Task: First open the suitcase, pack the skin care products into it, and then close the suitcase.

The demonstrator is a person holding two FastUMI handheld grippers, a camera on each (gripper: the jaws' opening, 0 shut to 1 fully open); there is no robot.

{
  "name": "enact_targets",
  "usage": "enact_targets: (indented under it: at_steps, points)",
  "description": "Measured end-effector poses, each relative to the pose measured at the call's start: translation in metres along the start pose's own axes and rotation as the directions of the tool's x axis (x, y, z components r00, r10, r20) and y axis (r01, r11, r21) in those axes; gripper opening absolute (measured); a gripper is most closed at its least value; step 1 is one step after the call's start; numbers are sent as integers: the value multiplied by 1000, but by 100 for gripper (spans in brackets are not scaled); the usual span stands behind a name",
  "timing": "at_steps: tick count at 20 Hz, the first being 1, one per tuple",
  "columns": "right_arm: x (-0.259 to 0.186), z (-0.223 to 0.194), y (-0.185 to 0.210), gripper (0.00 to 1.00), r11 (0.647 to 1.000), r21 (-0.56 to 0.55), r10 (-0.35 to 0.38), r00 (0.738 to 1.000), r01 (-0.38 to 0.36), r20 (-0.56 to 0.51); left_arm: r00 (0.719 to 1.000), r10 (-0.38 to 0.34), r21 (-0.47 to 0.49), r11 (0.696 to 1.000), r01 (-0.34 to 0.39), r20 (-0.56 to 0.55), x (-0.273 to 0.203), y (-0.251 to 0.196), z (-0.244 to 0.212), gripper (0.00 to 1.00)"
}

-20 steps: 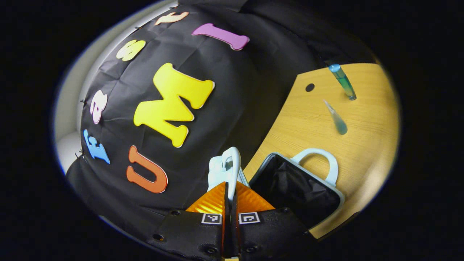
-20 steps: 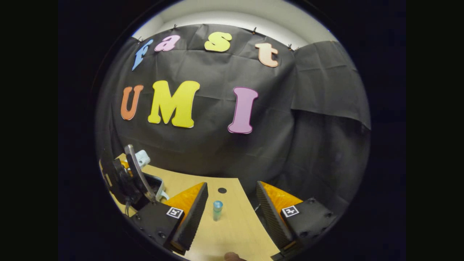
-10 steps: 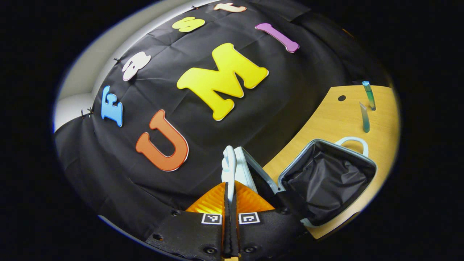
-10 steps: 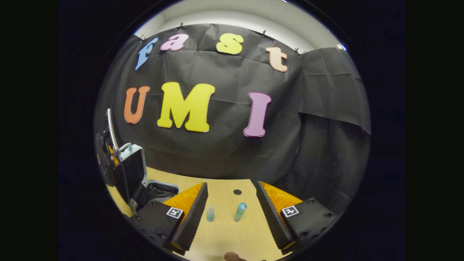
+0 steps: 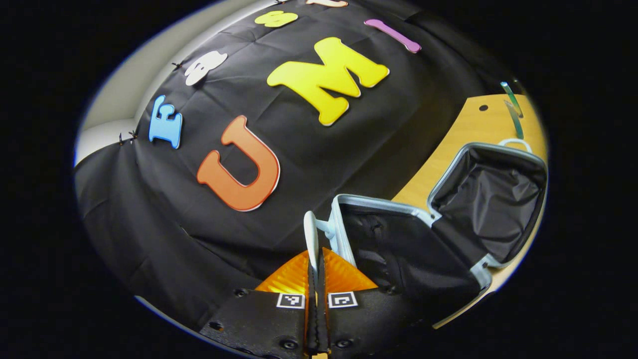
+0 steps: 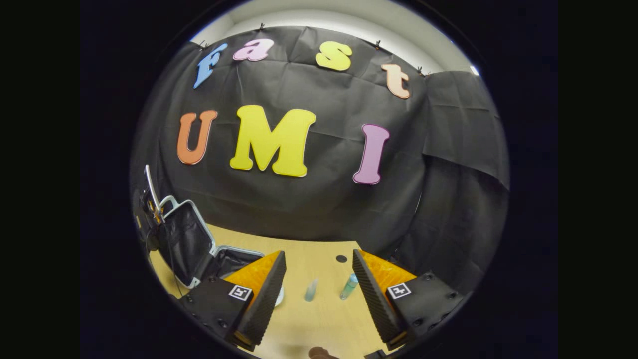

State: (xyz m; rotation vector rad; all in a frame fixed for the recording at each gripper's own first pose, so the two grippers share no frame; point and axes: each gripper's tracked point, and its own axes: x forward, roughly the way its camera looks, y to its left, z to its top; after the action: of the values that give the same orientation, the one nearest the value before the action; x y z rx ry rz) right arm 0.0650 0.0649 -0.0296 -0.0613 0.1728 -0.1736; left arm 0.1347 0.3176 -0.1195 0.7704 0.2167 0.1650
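Our left gripper (image 5: 316,259) pinches the lid's pale handle (image 5: 311,239) with jaws pressed together, holding the suitcase (image 5: 491,199) open on the tabletop (image 5: 463,134). Our right gripper (image 6: 319,279) hovers, jaws spread, before two skincare tubes (image 6: 310,290) standing farther off.

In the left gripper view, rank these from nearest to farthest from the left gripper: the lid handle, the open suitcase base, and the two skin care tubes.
1. Lid handle: pinched in the left gripper.
2. Suitcase base: to the right, lying open on the table.
3. Two skin care tubes: beyond the base, at the far right; too close together to rank.
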Motion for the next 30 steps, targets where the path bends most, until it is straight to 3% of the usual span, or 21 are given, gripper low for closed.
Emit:
enact_targets:
  at_steps: [7, 11, 16, 18, 19, 21, 24, 28, 30]
  points:
    - [-14, -6, 20, 80, 999, -42, 8, 1000, -8, -7, 979, -107, -200, 977, 70, -176, 26, -24, -114, 3]
    - [-22, -10, 30, 79, 998, -63, 28, 1000, -29, -13, 949, -217, -342, 930, 131, -227, 31, -59, -152, 3]
    - [-32, -15, 38, 80, 995, -94, 44, 999, -45, -10, 933, -263, -400, 904, 149, -247, 31, -77, -177, 8]
    - [-33, -18, 42, 80, 993, -99, 57, 998, -58, -12, 926, -281, -412, 897, 160, -253, 29, -82, -183, 18]
    - [-33, -19, 43, 80, 993, -100, 66, 998, -67, -11, 933, -270, -423, 893, 151, -237, 31, -80, -180, 19]
    - [-31, -26, 47, 80, 990, -109, 86, 996, -87, -13, 937, -233, -406, 907, 113, -260, 34, -73, -185, 30]
    - [-21, -38, 55, 80, 982, -134, 129, 991, -134, -47, 950, -190, -401, 913, 79, -246, 29, -58, -174, 56]
    - [-14, -31, 56, 80, 974, -125, 185, 982, -187, -29, 964, -171, -451, 890, 64, -202, 5, -49, -136, 99]
    - [-8, -35, 50, 80, 972, -115, 203, 979, -206, -30, 975, -161, -477, 876, 71, -151, -8, -50, -102, 99]
